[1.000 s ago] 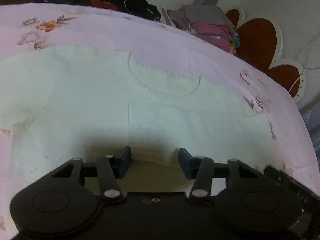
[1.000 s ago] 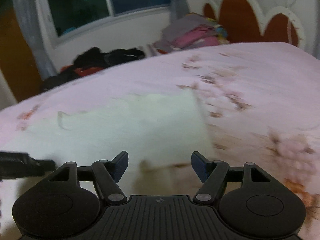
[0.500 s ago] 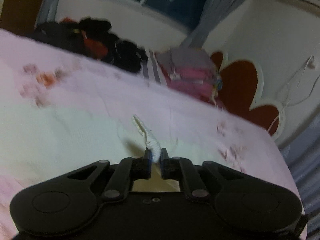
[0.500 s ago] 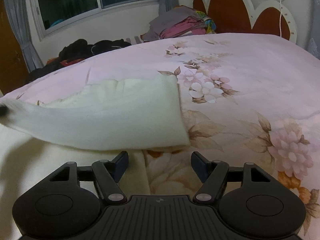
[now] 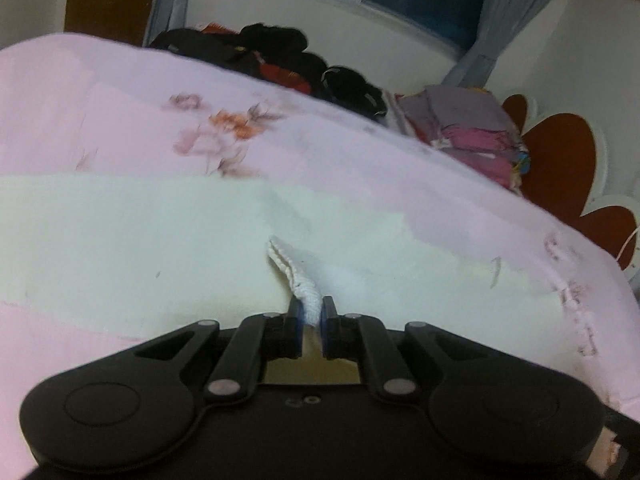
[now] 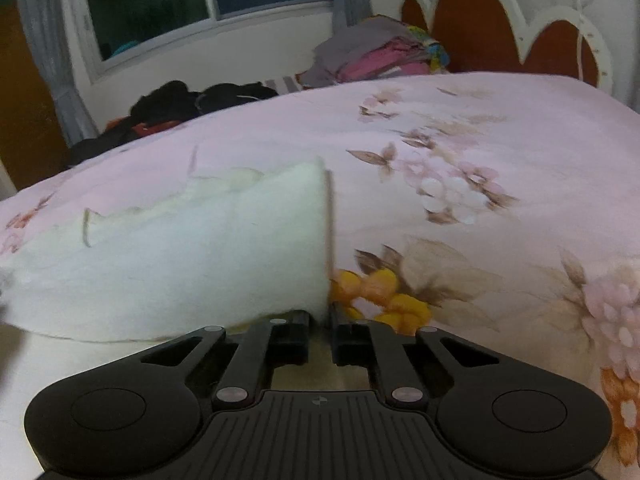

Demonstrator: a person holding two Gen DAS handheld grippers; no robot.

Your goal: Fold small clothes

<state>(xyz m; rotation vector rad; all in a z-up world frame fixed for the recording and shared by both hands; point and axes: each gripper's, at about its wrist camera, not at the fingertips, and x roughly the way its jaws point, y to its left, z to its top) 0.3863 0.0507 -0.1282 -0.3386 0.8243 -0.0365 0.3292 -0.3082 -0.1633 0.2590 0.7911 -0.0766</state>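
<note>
Left gripper [image 5: 311, 322] and right gripper [image 6: 320, 330] both clamped, fingers nearly together.

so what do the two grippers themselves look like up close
Both are matte black plastic with two round discs at the base, linkage arms with silver rivets, and blue-lined finger pads. The left gripper has a smooth body; the right gripper has a ribbed one. No cables or sleeves show.
</note>
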